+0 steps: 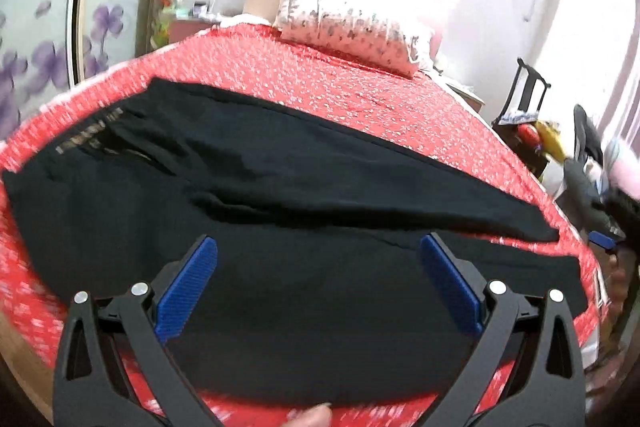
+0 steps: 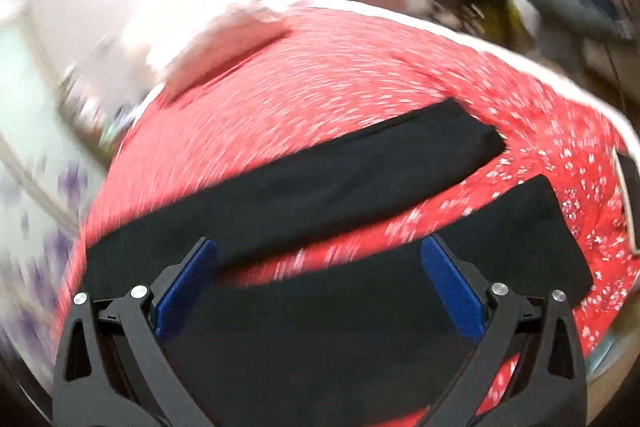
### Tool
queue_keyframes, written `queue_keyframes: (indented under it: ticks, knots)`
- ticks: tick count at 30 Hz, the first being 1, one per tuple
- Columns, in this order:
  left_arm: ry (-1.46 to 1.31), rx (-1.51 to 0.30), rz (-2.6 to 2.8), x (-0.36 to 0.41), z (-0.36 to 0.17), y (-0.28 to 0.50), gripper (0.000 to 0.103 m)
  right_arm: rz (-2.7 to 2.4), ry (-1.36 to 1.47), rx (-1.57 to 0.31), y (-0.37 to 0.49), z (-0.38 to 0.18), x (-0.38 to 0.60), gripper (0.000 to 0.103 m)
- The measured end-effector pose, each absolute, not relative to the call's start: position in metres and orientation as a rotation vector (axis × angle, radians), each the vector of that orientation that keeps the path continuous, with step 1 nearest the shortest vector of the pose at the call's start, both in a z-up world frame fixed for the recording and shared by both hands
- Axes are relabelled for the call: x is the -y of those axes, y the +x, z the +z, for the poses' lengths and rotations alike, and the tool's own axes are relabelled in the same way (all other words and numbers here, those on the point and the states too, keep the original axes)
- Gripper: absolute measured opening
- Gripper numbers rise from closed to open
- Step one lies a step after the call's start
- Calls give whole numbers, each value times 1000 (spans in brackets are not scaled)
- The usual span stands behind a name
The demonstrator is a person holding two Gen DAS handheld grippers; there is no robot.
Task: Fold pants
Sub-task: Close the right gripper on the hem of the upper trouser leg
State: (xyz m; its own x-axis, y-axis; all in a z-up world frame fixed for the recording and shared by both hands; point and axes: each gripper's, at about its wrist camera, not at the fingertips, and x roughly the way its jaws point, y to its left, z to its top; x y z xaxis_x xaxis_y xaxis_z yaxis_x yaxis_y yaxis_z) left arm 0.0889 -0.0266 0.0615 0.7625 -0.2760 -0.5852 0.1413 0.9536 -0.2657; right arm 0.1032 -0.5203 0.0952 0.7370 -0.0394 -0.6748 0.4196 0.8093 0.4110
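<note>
Black pants (image 1: 280,195) lie spread flat across the red flowered bedspread (image 1: 360,87), filling the middle of the left wrist frame, waistband at the left, legs running right. The left gripper (image 1: 318,247) hangs over them, jaws wide apart, nothing held. In the blurred right wrist view the right gripper (image 2: 318,247) is spread too, over the two separated legs. A pillow (image 1: 352,31) sits at upper centre.
</note>
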Motion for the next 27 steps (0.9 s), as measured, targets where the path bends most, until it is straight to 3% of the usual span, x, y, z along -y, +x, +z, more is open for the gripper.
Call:
queue_keyframes:
  ticks: [3, 10, 24, 27]
  knots:
    - [-202, -671, -205, 32, 42, 101, 101, -392, 766, -711, 145, 86, 576, 93]
    - [-232, -691, -183, 20, 21, 119, 101, -678, 790, -758, 242, 40, 637, 57]
    - [-64, -687, -221, 39, 14, 125, 101, -1085, 647, -895, 326, -28, 655, 49]
    - [-66, -684, -226, 39, 13, 123, 101, -1058, 628, -881, 323, -28, 653, 26]
